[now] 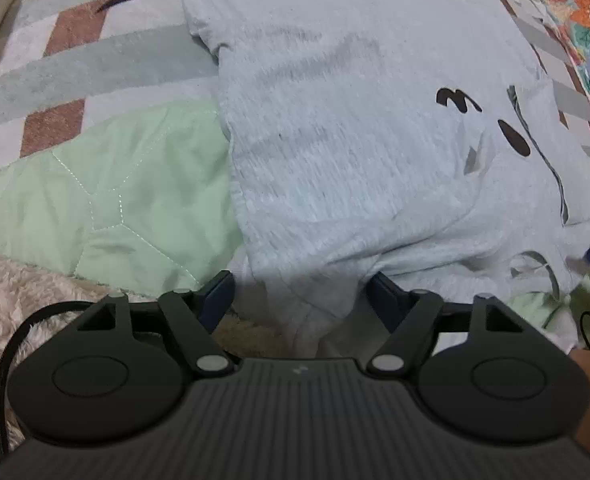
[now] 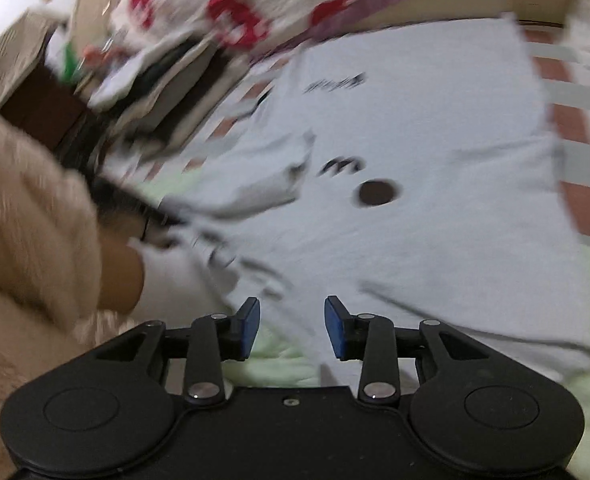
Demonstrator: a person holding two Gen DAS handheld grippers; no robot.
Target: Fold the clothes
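The shirt is judged light, limp and non-slippery; its hem corners are advised. Both tongs are spread, nothing pinched.

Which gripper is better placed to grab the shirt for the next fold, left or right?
Left, probably. The left gripper has its open jaws either side of a bunched edge of the shirt. The right gripper is open too, with nothing pinched, and its view is blurred.
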